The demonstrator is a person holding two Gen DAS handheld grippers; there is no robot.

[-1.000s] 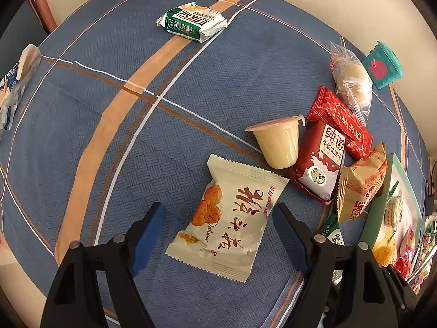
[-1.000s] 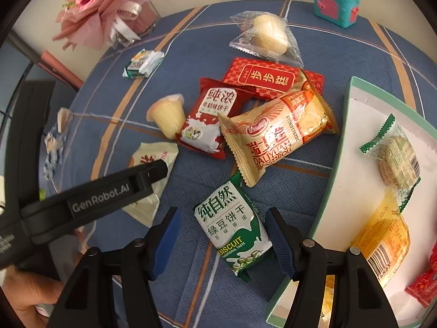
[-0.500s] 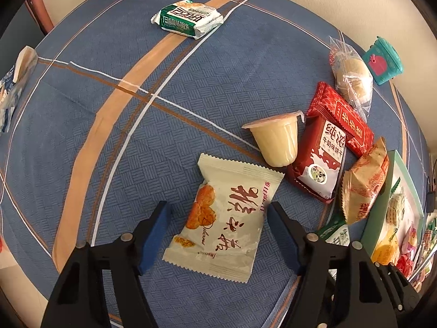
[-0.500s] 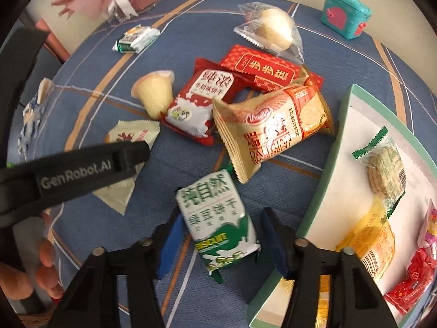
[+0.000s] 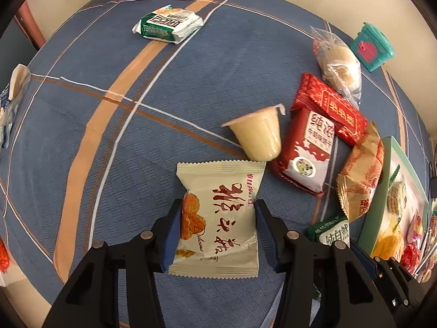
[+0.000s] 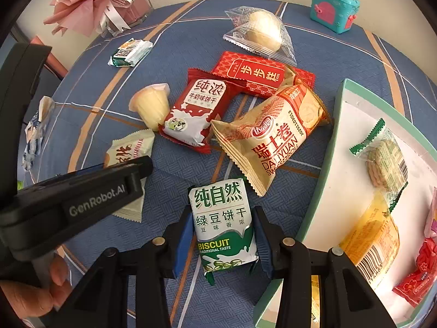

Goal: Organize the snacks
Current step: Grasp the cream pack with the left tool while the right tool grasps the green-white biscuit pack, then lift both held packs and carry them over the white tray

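Left wrist view looks almost straight down on the left gripper (image 5: 217,213), whose blue pads are closing in on a cream snack packet (image 5: 218,218) lying flat on the blue plaid tablecloth (image 5: 136,164). The pads seem to touch the packet's two long edges, with the film not yet buckled. It looks light and puffy, a sealed pillow of air around a brittle cake or cracker (the sort of thing that crumbles if squeezed hard). Taking it across the waist, as now, seems right to me; the crimped ends would fold and the glossy film could slide out.

From the right wrist camera, the right gripper (image 6: 222,232) is doing the same to a green mung bean biscuit packet (image 6: 222,224), jaws closing with the pads hard against its sides, the packet just beside the mint-green tray (image 6: 331,125). This one looks squarer and firmer, probably a stack of biscuits that stands a steadier pinch, though the wrapper is just as slick.

Other snacks lie near: a jelly cup (image 5: 258,136) close to the cream packet's top corner, a red milk biscuit packet (image 6: 196,112) and a Swiss roll packet (image 6: 273,136). Several wrapped items already rest in the tray.
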